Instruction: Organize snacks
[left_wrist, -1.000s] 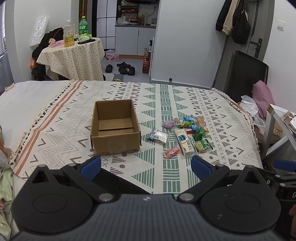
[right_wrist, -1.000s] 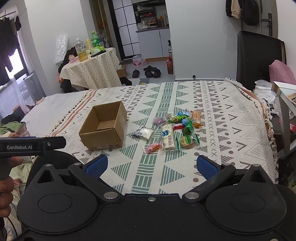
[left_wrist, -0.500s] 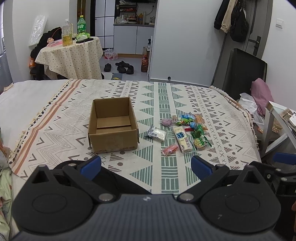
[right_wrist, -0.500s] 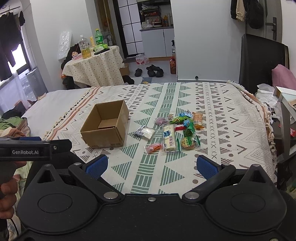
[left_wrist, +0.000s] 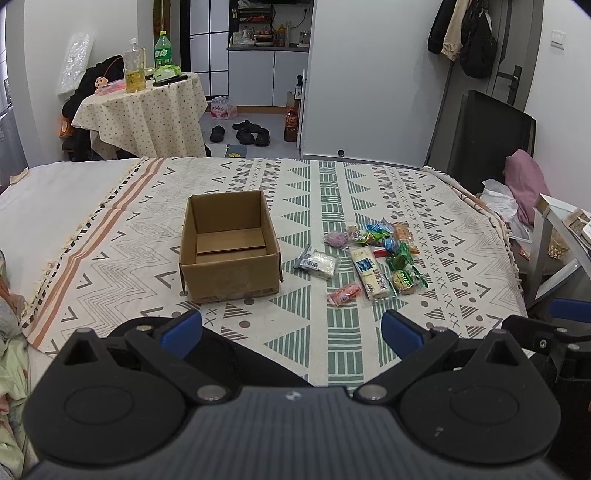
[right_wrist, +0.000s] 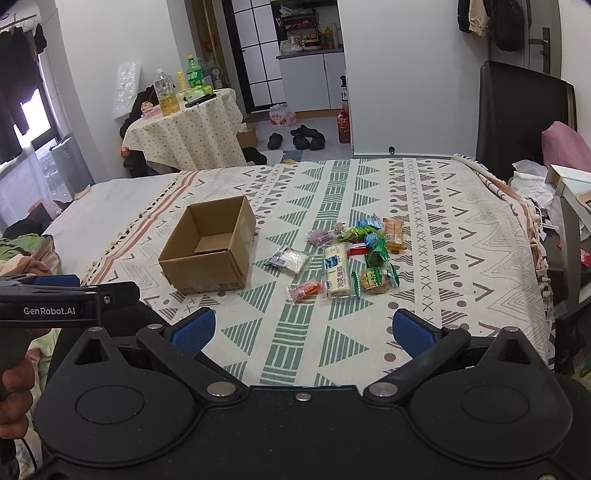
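Only the right view shows a hand (right_wrist: 13, 398); both claws (left_wrist: 291, 328) (right_wrist: 302, 330) gape, released.

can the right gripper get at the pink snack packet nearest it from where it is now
Probably yes: the right gripper has its jaws open, and only bare blanket lies between it and the pink snack packet.
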